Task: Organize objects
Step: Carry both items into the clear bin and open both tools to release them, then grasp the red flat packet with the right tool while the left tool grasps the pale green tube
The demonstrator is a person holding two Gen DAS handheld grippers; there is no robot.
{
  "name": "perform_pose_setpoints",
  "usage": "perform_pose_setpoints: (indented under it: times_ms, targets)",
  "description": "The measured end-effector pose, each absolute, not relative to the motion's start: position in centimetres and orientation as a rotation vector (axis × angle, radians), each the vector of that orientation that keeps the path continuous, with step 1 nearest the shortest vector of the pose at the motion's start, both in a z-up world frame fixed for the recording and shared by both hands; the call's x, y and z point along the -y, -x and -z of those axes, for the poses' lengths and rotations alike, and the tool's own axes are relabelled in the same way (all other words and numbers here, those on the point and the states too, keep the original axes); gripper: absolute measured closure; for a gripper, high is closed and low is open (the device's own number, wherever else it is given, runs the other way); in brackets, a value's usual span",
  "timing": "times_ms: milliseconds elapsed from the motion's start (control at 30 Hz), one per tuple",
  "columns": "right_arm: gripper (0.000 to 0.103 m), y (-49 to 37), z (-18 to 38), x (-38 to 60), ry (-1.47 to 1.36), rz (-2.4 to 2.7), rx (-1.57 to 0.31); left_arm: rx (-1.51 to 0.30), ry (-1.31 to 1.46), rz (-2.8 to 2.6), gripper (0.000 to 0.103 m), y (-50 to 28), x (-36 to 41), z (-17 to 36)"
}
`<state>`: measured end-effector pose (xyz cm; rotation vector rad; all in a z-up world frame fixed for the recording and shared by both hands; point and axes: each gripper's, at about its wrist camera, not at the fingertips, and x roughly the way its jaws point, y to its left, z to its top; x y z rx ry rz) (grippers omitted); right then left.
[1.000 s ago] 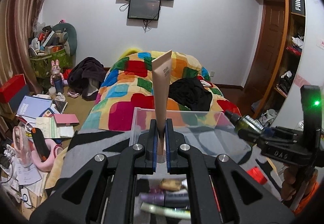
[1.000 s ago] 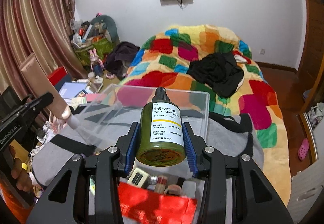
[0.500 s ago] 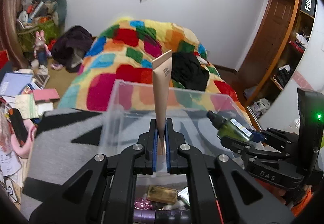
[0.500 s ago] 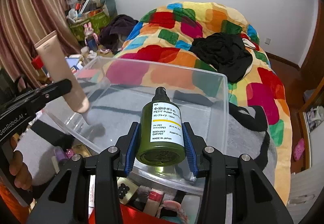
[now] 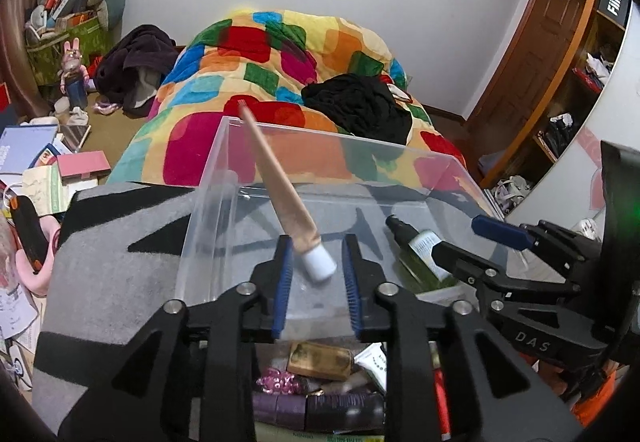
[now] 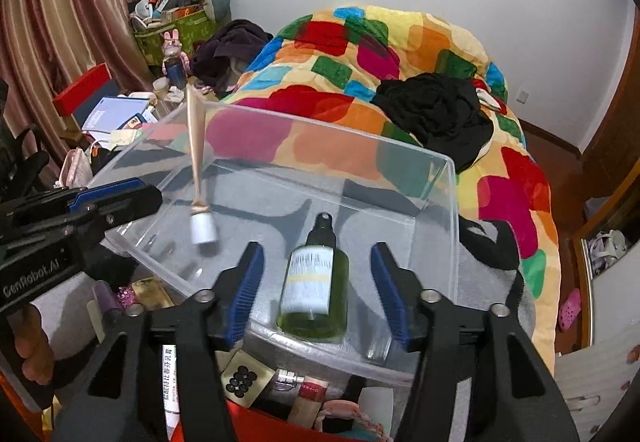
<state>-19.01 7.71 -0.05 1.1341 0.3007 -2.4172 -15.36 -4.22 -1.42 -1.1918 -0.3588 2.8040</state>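
Right wrist view: your right gripper point(image 6: 316, 282) fingers are opening off the green bottle point(image 6: 314, 292), slick and rigid, inside the clear bin point(image 6: 450, 202); left gripper point(image 5: 316, 282) fingers are opening, and the soft tube point(image 5: 280, 190) tips into the bin, so grip mid-body.

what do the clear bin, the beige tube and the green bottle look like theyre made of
Clear bin: rigid transparent plastic by the look; the quilt shows through its glossy walls.
Beige tube: probably soft matte plastic, flattened to a crimped end, with a white cap.
Green bottle: translucent, likely plastic, with a paper-like white label and dark pump top.
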Motion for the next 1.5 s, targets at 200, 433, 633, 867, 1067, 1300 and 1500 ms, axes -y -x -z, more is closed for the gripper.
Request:
perform_pose_setpoints:
  times_ms: [200,433,633,867,1067,1300,1500]
  targets:
    - [0.043,18.2,-0.8,-8.1,-1.105,2.431,-0.288,0.273,1.162,-2.836,0.056,13.9,3.3,0.5]
    - [0.027,16.1,-2.7,-9.6,-1.029,2.472,-0.272,0.133,1.079,-2.887,0.030,11.2,1.7,-1.4]
    - [0.024,14.0,-3.3,-12.5,-1.009,2.500,-0.222,0.060,1.069,-2.878,0.012,9.0,0.9,-1.4]
    - [0.021,11.7,-1.5,-16.1,-1.081,2.521,-0.170,0.056,1.207,-2.810,0.012,7.6,0.4,2.0]
    - [0.021,11.2,0.6,-17.2,-1.150,2.467,-0.095,0.119,1.347,-2.780,0.012,7.2,0.7,5.4]
    - [0.058,10.4,2.3,-16.2,-1.175,2.367,-0.077,0.113,1.365,-2.829,0.012,6.1,1.3,6.3]
    - [0.075,8.4,2.2,-16.3,-1.143,2.339,-0.102,0.181,1.395,-2.852,0.014,4.5,3.5,6.6]
